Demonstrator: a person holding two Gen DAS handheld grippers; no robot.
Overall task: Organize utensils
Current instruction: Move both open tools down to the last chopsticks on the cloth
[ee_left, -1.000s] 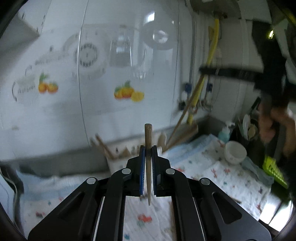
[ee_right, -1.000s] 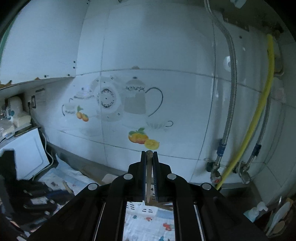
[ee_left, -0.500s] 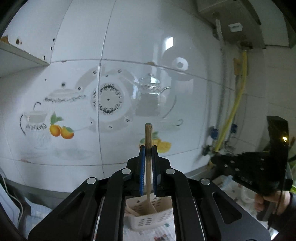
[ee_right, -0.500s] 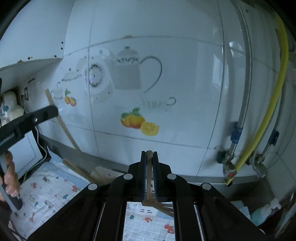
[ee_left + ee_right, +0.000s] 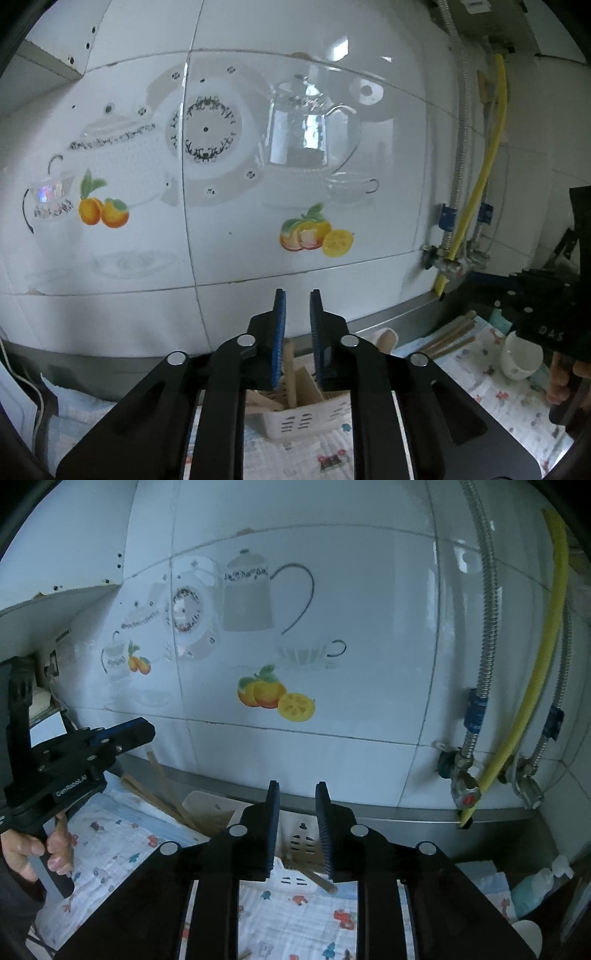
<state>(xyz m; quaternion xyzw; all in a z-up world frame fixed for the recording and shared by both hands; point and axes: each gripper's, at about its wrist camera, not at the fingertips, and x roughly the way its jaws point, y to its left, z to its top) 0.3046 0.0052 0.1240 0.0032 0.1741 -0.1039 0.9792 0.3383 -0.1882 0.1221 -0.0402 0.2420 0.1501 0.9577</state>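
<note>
A white slotted utensil basket [image 5: 306,419] stands on the patterned cloth, holding several wooden utensils [image 5: 291,380]. My left gripper [image 5: 297,339] hangs open and empty just above it. In the right wrist view the same basket [image 5: 299,840] lies below my right gripper [image 5: 297,830], which is also open and empty, with a wooden utensil [image 5: 317,880] sticking out of the basket's near side. Each gripper shows in the other's view: the right one [image 5: 535,306] and the left one [image 5: 85,757].
More wooden sticks [image 5: 448,338] lie on the cloth [image 5: 491,384] to the right, beside a white bowl [image 5: 519,356]. The tiled wall [image 5: 295,147] stands close behind. Pipes and a yellow hose [image 5: 517,723] run down the right. A soap bottle [image 5: 539,884] stands at lower right.
Both grippers have opened and let go of their wooden utensils, which now sit in the basket. Both views have swung lower toward the basket.
</note>
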